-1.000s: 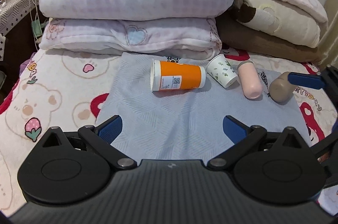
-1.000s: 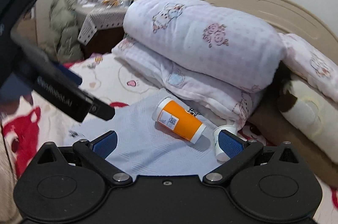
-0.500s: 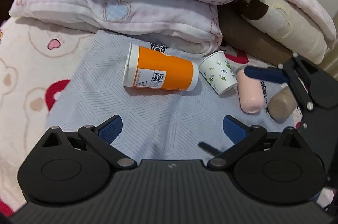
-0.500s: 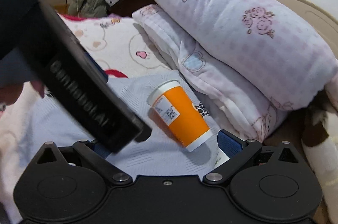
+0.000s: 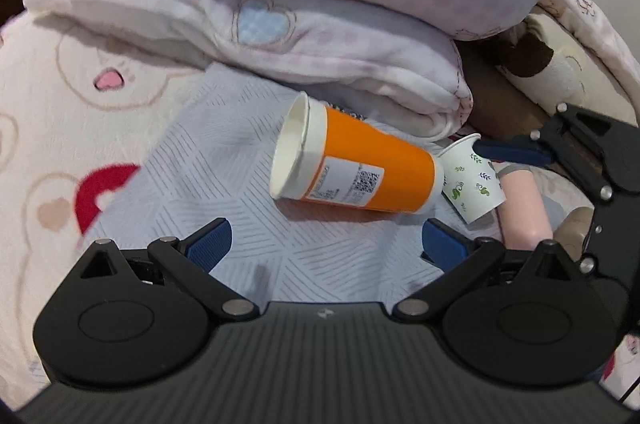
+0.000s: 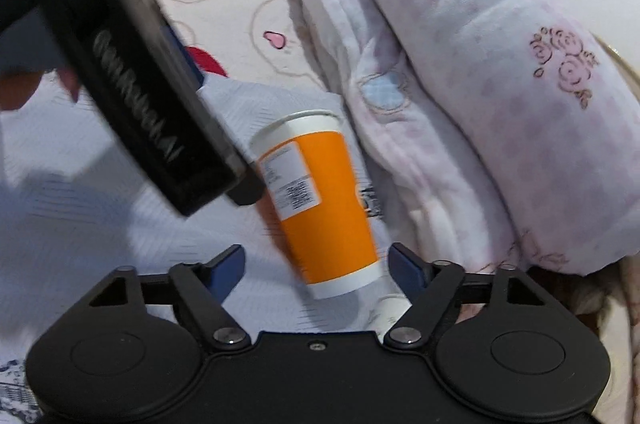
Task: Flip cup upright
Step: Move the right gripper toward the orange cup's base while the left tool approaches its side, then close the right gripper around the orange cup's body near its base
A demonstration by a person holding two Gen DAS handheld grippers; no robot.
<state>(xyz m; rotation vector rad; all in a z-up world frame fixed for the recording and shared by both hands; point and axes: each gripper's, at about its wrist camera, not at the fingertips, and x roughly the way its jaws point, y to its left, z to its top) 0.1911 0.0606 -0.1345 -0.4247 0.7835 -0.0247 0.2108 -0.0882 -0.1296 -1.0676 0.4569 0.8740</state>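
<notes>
Orange paper cup (image 5: 360, 166) lay on its side on the grey cloth (image 5: 224, 160) near the bed's pillow end. Left gripper (image 5: 326, 244) and right gripper (image 6: 318, 266) fingers both gaped, empty, flanking it.

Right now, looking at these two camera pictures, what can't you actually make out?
- Small leaf-print cup: right wrist view shows only a sliver behind the right gripper; in the left view a blue finger crosses its mouth.
- Pink cylinder: lower end hidden by the left gripper.
- Orange cup: label text too blurred to read.
- Inside the orange cup: mostly out of sight.
</notes>
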